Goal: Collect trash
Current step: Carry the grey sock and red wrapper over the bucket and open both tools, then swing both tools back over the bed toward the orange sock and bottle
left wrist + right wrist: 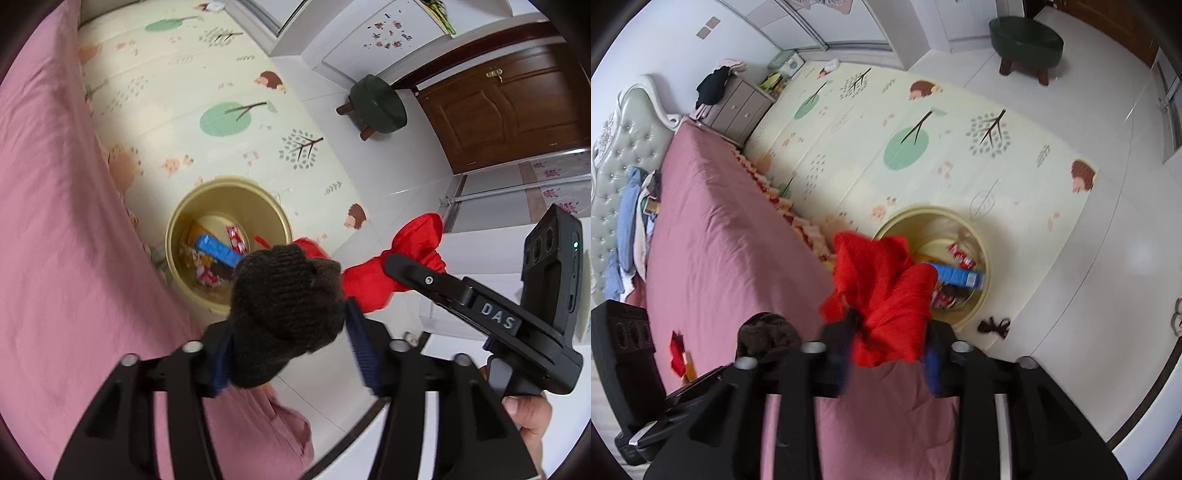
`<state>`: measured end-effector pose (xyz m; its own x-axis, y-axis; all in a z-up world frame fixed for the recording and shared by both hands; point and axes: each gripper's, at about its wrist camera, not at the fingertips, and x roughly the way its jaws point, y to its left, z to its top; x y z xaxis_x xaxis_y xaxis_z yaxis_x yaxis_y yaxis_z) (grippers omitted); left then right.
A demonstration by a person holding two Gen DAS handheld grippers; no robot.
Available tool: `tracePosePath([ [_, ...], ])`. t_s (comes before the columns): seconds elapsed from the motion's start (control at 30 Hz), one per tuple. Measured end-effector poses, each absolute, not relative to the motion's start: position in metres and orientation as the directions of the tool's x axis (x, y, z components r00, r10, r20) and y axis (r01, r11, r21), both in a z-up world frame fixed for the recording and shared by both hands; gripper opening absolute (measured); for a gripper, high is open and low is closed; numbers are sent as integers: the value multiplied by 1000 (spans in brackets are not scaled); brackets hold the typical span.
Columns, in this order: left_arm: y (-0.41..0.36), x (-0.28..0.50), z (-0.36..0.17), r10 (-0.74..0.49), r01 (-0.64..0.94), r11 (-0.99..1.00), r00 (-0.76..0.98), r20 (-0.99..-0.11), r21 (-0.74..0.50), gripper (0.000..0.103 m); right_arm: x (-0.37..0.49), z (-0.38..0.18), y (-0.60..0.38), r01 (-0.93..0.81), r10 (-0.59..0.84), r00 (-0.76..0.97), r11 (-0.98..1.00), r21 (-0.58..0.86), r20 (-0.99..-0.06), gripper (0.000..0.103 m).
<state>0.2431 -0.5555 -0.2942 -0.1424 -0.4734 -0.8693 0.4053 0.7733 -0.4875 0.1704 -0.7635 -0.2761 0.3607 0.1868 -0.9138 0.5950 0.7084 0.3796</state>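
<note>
The left tongs (291,350) stood spread around a dark knitted item (284,310), its pads apparently not pressing it. Just beyond lay the yellow bin (177,225), already holding wrappers (218,251). The right tongs (890,354), also spread, had a red cloth (886,295) loose between them, beside the bin. Both drops looked unfinished; red scraps (677,356) remained on the bed (731,240).

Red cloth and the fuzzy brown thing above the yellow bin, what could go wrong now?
1. The red cloth between the right gripper's fingers hangs over the bin's rim on the bed side, not its middle. Dropped here, it might catch on the rim or land beside the bed.
2. The brown knit piece between the left gripper's fingers also sits over the rim, so it could miss and fall on the floor.
</note>
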Motion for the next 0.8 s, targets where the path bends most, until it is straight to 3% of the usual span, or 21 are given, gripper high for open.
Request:
tracePosePath([
  [0.03, -560, 247, -295, -465, 415, 775, -137, -875, -477, 75, 174, -276, -767, 603, 175, 357, 707, 369, -917, 55],
  [0.07, -562, 250, -297, -446, 420, 785, -129, -886, -456, 78, 177, -276, -772, 610, 164, 365, 701, 369, -917, 55],
  [0.47, -539, 264, -306, -411, 364, 819, -166, -896, -443, 81, 185, -274, -765, 625, 204, 371, 667, 406, -906, 57],
  [0.8, -464, 251, -280, -434, 311, 841, -102, -895, -443, 84, 192, -247, -688, 531, 262, 381, 723, 442, -887, 57],
])
